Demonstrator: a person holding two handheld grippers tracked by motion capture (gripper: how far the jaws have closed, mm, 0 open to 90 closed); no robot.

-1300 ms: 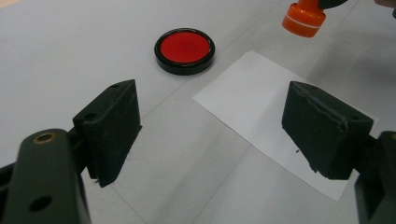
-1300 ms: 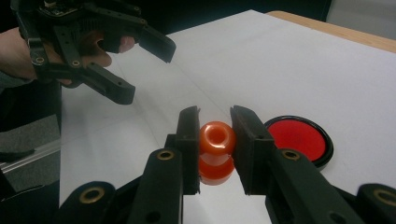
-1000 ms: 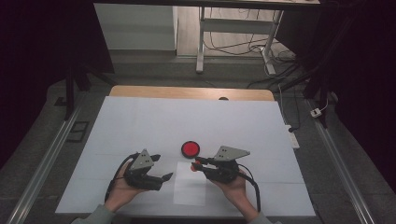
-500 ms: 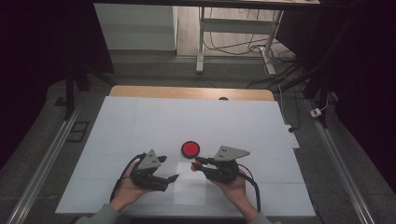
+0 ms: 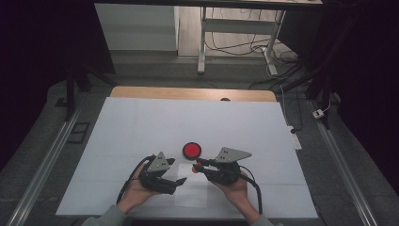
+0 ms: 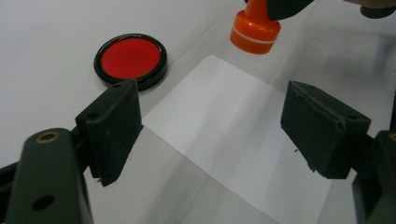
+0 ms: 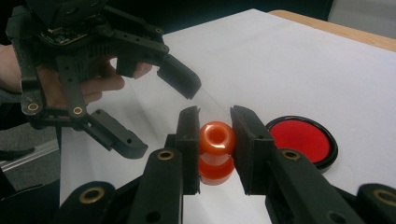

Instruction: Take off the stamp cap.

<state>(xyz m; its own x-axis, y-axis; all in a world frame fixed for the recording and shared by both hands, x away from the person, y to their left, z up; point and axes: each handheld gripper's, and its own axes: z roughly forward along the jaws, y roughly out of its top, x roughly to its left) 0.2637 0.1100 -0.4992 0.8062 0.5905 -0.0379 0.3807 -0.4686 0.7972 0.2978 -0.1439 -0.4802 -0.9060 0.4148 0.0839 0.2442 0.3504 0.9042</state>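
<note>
The right gripper [image 7: 212,140] is clamped on the orange plastic stamp [image 7: 215,151] by its knob; the grip sits high, so I judge it may tilt and print unevenly. The round red ink pad [image 5: 192,150] lies just beyond. The left gripper [image 5: 177,180] hangs wide apart over the white paper sheet [image 6: 243,140], which could slide if left unpinned.

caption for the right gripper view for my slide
Right hand-held gripper clamps an orange stamp beside the red ink pad; left hand-held gripper open.
</note>
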